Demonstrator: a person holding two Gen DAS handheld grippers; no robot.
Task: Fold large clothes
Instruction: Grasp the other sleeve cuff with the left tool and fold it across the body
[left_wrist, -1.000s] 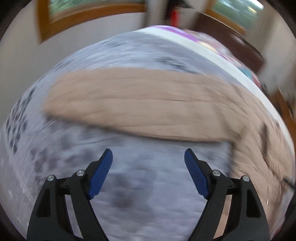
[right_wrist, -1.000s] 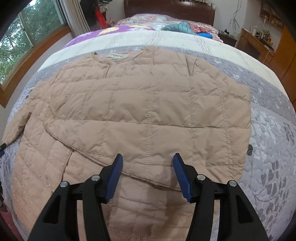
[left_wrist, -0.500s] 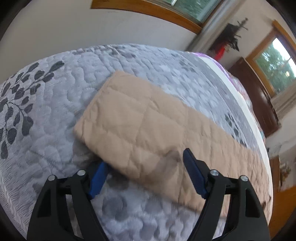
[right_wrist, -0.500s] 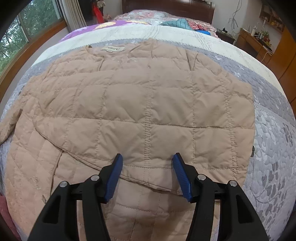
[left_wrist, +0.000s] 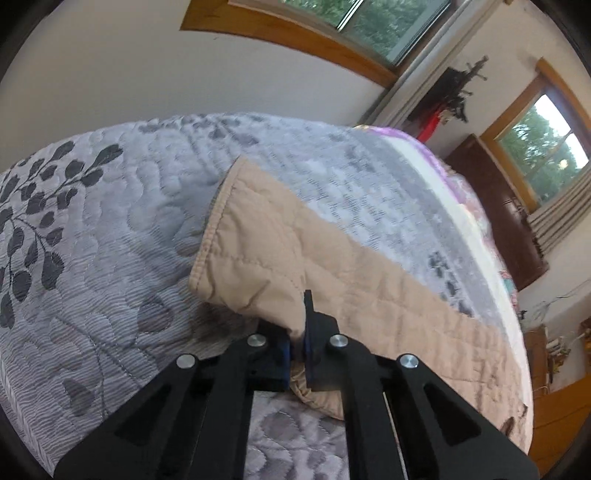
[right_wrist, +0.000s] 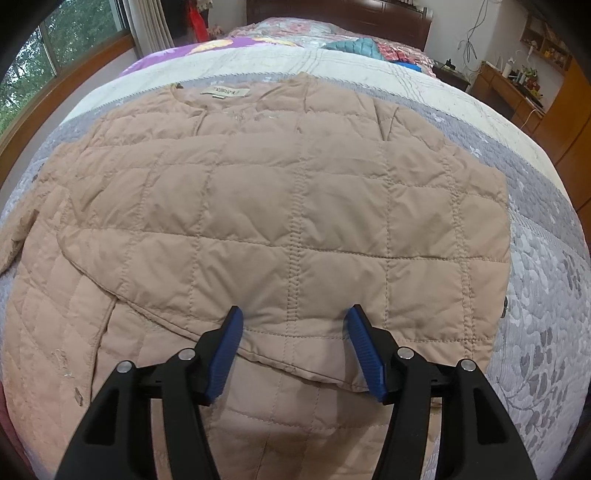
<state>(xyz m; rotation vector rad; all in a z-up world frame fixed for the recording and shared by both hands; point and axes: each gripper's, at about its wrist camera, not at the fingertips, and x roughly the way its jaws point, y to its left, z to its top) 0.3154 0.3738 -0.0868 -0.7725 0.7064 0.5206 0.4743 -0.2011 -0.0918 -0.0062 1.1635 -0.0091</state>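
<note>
A tan quilted jacket (right_wrist: 288, 206) lies spread on the grey quilted bedspread (right_wrist: 546, 280), collar at the far side, its right sleeve folded across the body. My left gripper (left_wrist: 297, 343) is shut on the near edge of the jacket's left sleeve (left_wrist: 280, 258), close behind the cuff, which is lifted a little off the bedspread (left_wrist: 110, 258). My right gripper (right_wrist: 293, 347) is open and empty, hovering over the folded sleeve's near edge at the jacket's lower middle.
The bed runs on to a dark wooden headboard (right_wrist: 340, 18) with piled colourful clothes (right_wrist: 362, 46). A white wall and wood-framed windows (left_wrist: 369, 26) stand beyond the bed's left edge. A wooden desk (right_wrist: 517, 92) stands at the right.
My left gripper has moved onto the sleeve end and shut on its edge, lifting the cuff. My right gripper has crept slightly forward, still open.
</note>
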